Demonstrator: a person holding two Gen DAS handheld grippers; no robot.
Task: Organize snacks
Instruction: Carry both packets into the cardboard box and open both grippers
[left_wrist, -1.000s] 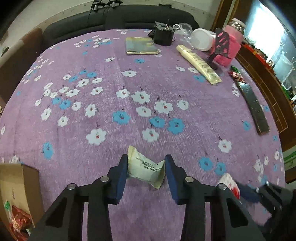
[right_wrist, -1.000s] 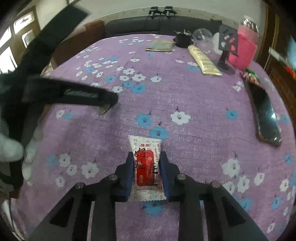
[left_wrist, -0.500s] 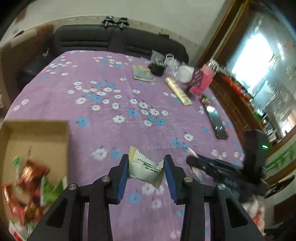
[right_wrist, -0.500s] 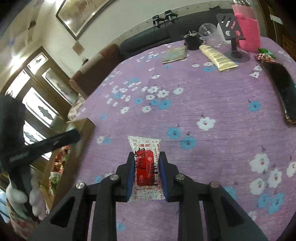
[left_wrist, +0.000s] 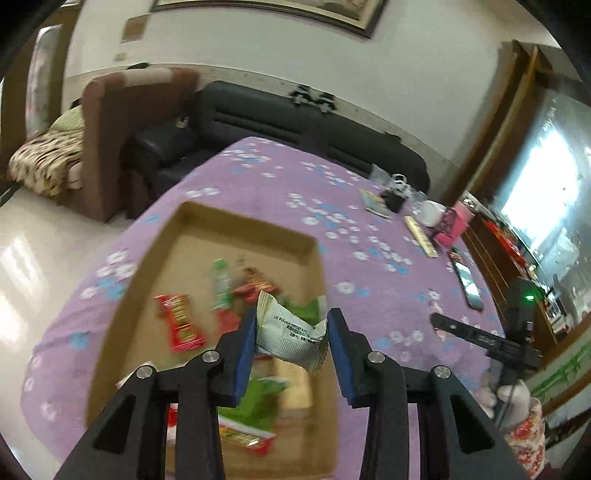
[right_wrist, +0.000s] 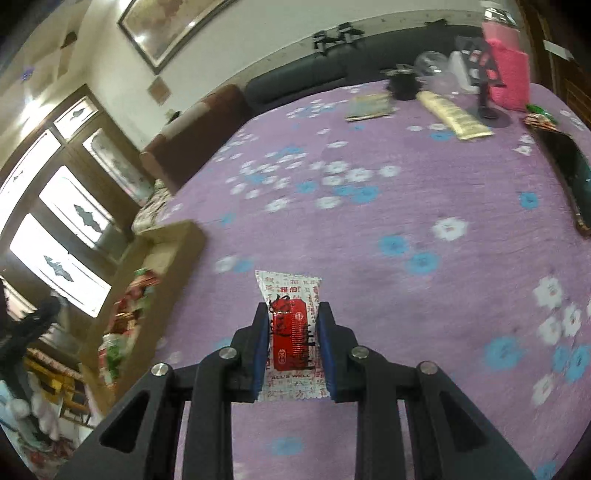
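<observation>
With a white packet (left_wrist: 291, 334) pinched in the left tongs (left_wrist: 291, 341) over the box (left_wrist: 243, 229) and a red packet (right_wrist: 291, 332) clamped in the right tongs (right_wrist: 291, 332), either could be dropped outside the box if released off-centre.

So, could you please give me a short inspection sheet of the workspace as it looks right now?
Surface: purple floral tablecloth.
Job's things: cardboard box with snacks inside; white packet; red-and-white packet.
Clutter: phone, pink container, long cream packet, booklet.
Grippers: left tool shut on white packet above the box; right tool shut on red-and-white packet.
Cables: nothing seen.
Surroundings: dark sofa, brown armchair.
</observation>
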